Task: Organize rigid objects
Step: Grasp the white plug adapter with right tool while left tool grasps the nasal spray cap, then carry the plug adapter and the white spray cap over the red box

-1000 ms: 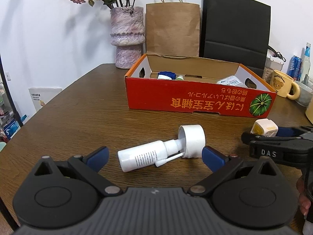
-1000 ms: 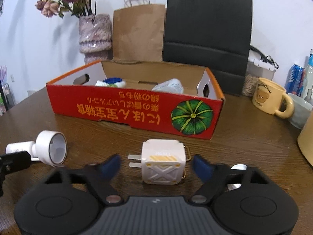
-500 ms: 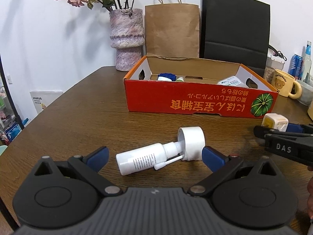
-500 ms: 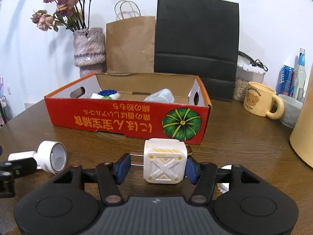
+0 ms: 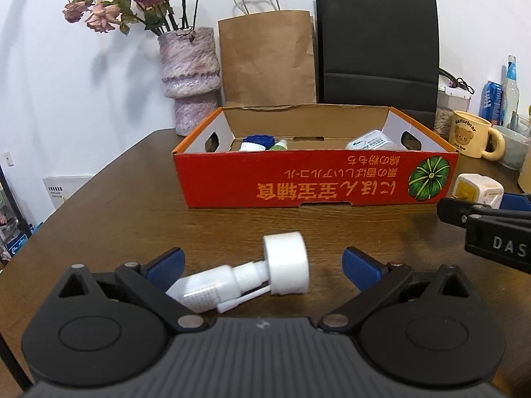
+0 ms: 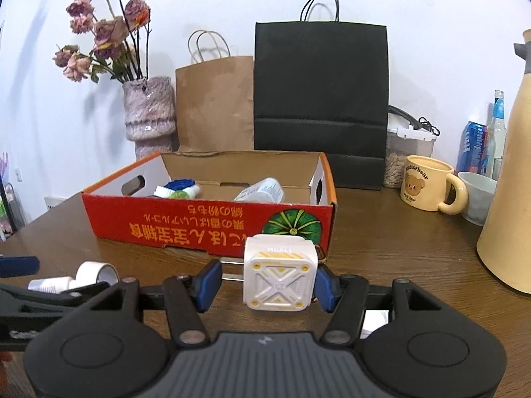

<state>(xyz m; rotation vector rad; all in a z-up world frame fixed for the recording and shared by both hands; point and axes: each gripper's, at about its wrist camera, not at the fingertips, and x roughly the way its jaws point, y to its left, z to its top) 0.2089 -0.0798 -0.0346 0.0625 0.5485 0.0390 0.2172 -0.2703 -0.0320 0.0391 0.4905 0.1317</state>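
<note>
Gripping: right tool (image 6: 267, 285) now closed on white charger cube (image 6: 279, 273), raised off the desk (image 6: 398, 248) near red box (image 6: 212, 222); left tool (image 5: 262, 265) wide open around spray bottle (image 5: 245, 277), lying ungrasped; boxing comes next.

Both views sit low over the desk (image 5: 109, 205), each looking forward and slightly down along its own hand-held gripper toward the far wall. The left view stands left of the right view. Both share the red box (image 5: 315, 182) (image 6: 205, 219), the paper bags and the vase (image 5: 190, 73) (image 6: 149, 112).
</note>
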